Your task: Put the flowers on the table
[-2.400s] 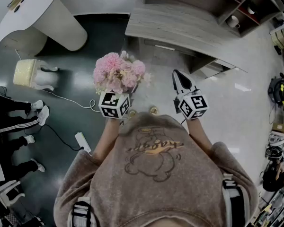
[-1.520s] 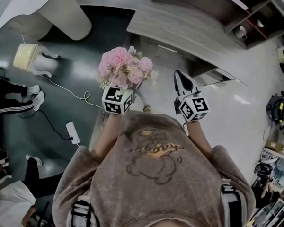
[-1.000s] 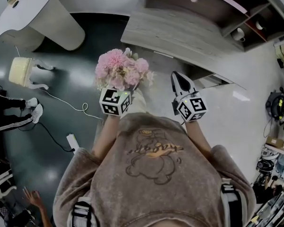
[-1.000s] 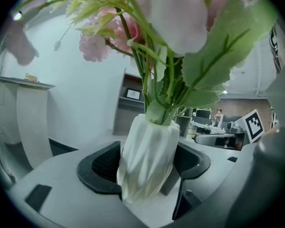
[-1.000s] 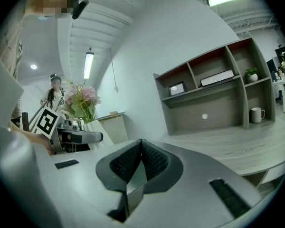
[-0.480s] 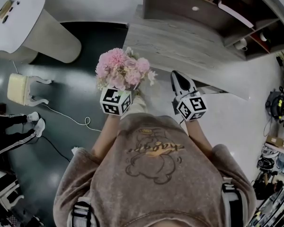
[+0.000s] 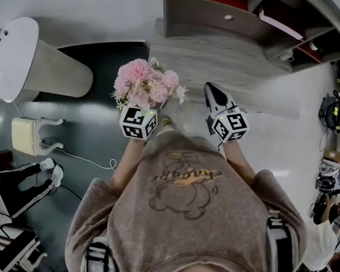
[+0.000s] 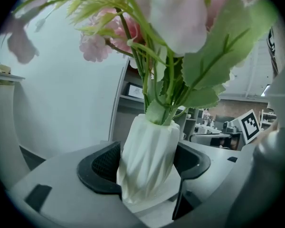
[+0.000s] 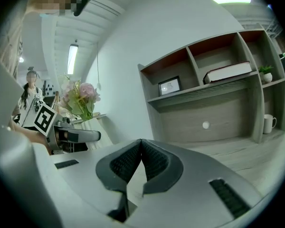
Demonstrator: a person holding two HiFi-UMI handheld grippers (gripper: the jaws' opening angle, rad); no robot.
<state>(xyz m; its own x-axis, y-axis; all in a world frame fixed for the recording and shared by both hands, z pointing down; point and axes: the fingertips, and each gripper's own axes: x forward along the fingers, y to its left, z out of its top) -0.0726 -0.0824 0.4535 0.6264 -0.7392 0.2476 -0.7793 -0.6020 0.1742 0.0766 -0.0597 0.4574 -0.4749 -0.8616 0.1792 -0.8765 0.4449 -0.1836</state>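
A bunch of pink flowers (image 7: 145,84) with green leaves stands in a white ribbed vase (image 8: 147,158). My left gripper (image 8: 145,167) is shut on the vase, holding it upright in the air; in the head view the blooms hide its jaws. The flowers (image 9: 80,98) also show at the left of the right gripper view. My right gripper (image 7: 215,98) is beside them on the right, shut and empty (image 9: 141,163). Just ahead of both is the grey wooden table (image 7: 238,72), its near edge right by the flowers.
Shelves (image 9: 213,87) above the table hold a picture frame (image 9: 170,86), a lying book (image 9: 228,71), a small plant and a white mug (image 9: 268,123). A white round table (image 7: 22,61) and a cream stool (image 7: 31,137) stand on the dark floor at the left. A person's legs (image 7: 22,186) are at the lower left.
The wooden table has come closer to both grippers. The flowers stay held in my left gripper, and the right gripper stays shut beside them.
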